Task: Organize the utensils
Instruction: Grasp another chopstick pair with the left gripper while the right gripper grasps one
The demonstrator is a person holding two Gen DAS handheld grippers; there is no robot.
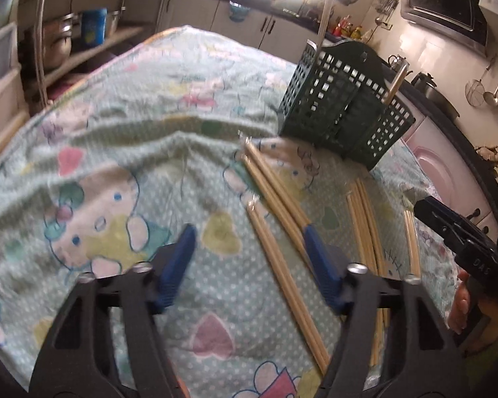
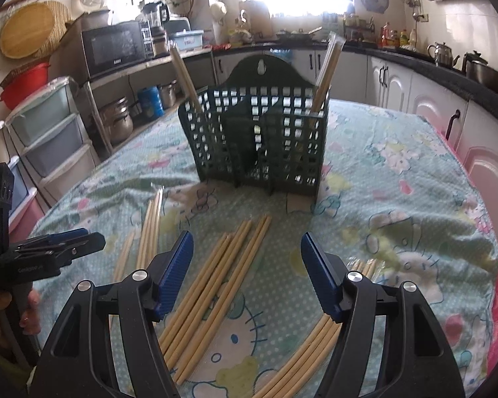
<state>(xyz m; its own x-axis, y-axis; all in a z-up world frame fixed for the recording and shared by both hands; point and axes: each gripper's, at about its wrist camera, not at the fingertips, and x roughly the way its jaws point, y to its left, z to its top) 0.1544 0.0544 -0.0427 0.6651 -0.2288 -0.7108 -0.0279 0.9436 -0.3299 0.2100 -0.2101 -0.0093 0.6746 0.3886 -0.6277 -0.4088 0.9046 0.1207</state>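
Chopsticks (image 2: 212, 278) lay loose in several bundles on the cloth-covered counter (image 2: 398, 172), near the front of the green slotted utensil holder (image 2: 259, 142), which already had a few sticks standing at its two ends. Right hand-held gripper (image 2: 247, 275) was wide open and empty, hovering over the middle bundle. Left hand-held gripper (image 1: 249, 265) was also wide open, empty, beside another bundle (image 1: 275, 199). Looked like the pick step: next move called for lowering, closing on one bundle, then standing it in a holder compartment.
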